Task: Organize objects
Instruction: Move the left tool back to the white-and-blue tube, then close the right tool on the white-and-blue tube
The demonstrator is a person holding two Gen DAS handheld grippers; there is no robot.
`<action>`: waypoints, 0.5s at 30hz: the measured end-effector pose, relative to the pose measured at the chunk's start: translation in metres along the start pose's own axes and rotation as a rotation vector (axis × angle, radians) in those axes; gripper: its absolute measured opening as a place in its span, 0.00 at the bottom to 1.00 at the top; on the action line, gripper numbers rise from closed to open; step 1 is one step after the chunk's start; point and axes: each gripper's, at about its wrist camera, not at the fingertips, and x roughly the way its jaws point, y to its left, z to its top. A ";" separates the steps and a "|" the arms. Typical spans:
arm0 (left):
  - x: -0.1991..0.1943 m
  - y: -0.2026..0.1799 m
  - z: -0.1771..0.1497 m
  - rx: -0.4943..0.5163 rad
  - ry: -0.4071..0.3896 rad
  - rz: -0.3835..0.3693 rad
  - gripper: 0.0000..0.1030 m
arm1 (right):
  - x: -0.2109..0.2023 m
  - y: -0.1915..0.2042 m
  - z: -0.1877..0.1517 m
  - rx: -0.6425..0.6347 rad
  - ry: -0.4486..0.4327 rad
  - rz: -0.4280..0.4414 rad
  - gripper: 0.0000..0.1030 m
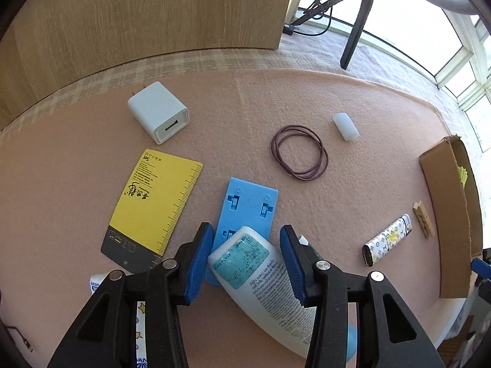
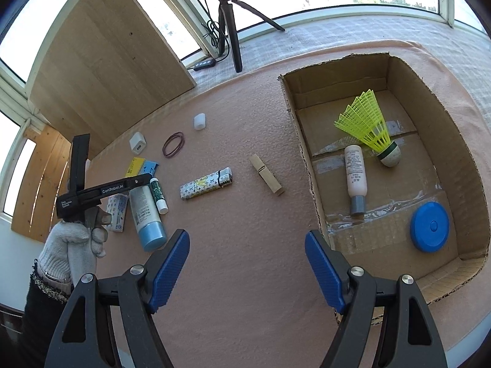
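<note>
Left wrist view: our left gripper [image 1: 245,257] at lower centre clamps the white squeeze tube with a blue cap [image 1: 260,288]; gripped near its flat end, it could slip. Right wrist view: our right gripper [image 2: 247,268] gapes empty at the bottom, the open cardboard box [image 2: 322,190] at right.

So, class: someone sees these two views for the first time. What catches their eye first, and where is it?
Probably the neon-yellow shuttlecock in the cardboard box on the right, beside a blue disc and a small bottle. Next, the left gripper with its blue pads around a white tube on the pink mat. The right gripper hangs open and empty.
</note>
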 end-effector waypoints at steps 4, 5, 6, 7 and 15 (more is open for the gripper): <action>-0.006 -0.017 -0.020 0.045 0.000 -0.022 0.47 | 0.002 0.001 -0.002 -0.008 0.006 0.004 0.72; -0.009 -0.019 -0.026 0.053 -0.002 -0.029 0.47 | 0.003 0.002 -0.002 -0.010 0.009 0.007 0.72; -0.010 -0.024 -0.032 0.062 -0.003 -0.035 0.47 | 0.005 0.003 -0.003 -0.013 0.013 0.010 0.72; -0.012 -0.030 -0.038 0.075 -0.006 -0.041 0.47 | 0.006 0.004 -0.004 -0.017 0.019 0.015 0.72; -0.022 -0.069 -0.090 0.162 -0.029 -0.076 0.46 | 0.027 0.021 -0.019 -0.087 0.082 0.045 0.72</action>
